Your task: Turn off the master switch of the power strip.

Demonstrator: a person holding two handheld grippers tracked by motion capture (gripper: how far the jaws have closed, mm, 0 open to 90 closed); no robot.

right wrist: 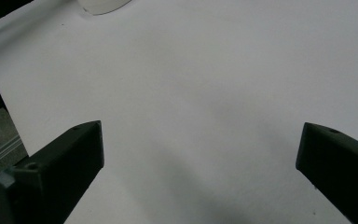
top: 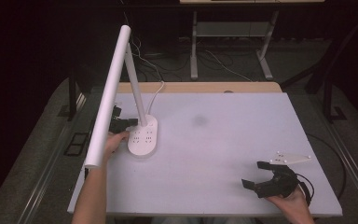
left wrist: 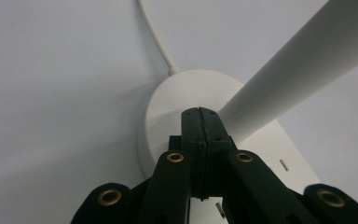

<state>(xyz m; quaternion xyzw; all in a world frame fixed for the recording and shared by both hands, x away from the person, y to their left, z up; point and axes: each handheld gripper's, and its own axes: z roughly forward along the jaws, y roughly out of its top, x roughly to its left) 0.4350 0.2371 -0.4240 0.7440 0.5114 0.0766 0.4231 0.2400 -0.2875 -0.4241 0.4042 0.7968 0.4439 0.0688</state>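
Two forearms come in from the bottom edge of the high view, each hand holding a black gripper over a white tabletop (top: 223, 140).

On the left part of the tabletop stands a white desk lamp (top: 142, 135). Its base is a flat oval with several small socket-like slots on top. A slim white stem rises from the far end of the base and leans back and to the left. At the top it meets a long, straight, tube-shaped lamp head (top: 109, 93), which slants down toward the near left. A thin white cord (top: 154, 95) leaves the far end of the base and runs toward the back edge of the tabletop.

The left hand (top: 115, 142) reaches forward beside the base, partly under the lamp head. The left gripper (top: 129, 122) points right, toward the foot of the stem. In the left gripper view, its jaws are pressed flat together with nothing between them, and their tips lie at the top of the base (left wrist: 177, 102), close against the foot of the stem (left wrist: 298, 60).

The right hand (top: 291, 203) is at the near right edge, well apart from the lamp. The right gripper (top: 256, 174) points left with its jaws spread wide. In the right gripper view, bare white surface lies between the jaws.
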